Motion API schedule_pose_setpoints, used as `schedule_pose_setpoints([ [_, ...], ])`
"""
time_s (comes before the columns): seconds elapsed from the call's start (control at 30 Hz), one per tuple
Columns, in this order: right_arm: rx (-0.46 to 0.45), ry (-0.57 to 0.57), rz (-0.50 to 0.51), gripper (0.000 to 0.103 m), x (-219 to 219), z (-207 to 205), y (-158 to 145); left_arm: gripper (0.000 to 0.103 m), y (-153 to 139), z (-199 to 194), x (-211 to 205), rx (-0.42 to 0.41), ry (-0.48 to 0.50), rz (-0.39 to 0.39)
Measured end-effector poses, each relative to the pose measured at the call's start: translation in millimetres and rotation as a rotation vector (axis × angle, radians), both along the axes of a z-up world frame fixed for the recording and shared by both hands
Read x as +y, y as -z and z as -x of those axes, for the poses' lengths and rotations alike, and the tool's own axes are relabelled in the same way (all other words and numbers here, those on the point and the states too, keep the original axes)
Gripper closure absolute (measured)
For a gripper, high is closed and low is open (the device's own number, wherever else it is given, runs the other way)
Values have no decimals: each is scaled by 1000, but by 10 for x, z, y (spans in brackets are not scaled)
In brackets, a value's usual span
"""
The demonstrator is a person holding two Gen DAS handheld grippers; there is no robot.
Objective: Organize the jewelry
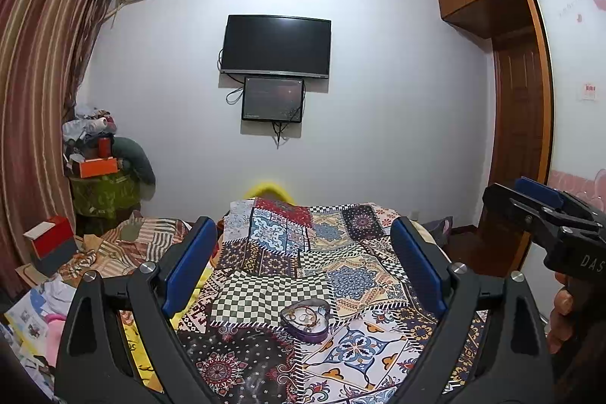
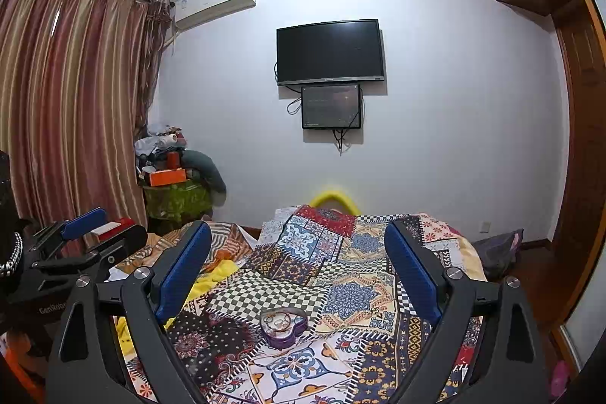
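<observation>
A purple heart-shaped jewelry box (image 1: 306, 322) sits open on the patchwork bedspread (image 1: 341, 275), with bracelets and rings (image 1: 303, 316) inside. My left gripper (image 1: 303, 264) is open and empty, held above and behind the box. The right wrist view shows the same box (image 2: 282, 326) with jewelry in it. My right gripper (image 2: 299, 264) is open and empty, also held above the box. The right gripper also shows at the right edge of the left wrist view (image 1: 545, 211). The left gripper shows at the left edge of the right wrist view (image 2: 75, 237).
The bed runs toward a white wall with a TV (image 1: 276, 46) and a smaller screen (image 1: 272, 99). Left of the bed lie striped bedding (image 1: 132, 245), boxes (image 1: 51, 243) and a cluttered stand (image 1: 102, 184). A wooden wardrobe (image 1: 522, 101) stands right.
</observation>
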State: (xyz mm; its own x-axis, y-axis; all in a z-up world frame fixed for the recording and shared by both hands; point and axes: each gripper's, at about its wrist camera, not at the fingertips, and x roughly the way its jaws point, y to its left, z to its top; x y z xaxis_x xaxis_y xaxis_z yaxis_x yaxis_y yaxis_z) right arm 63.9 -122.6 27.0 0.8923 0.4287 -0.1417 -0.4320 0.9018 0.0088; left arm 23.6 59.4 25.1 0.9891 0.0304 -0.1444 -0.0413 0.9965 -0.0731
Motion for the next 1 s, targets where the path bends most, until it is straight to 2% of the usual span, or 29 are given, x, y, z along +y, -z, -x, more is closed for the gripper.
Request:
schedule_pose_setpoints([
  [0.73,25,-20,8,12,-107,94,81,8,16,-24,39,14,0,28],
  [1.0,36,-19,6,12,-104,89,72,8,28,-38,10,17,7,14],
])
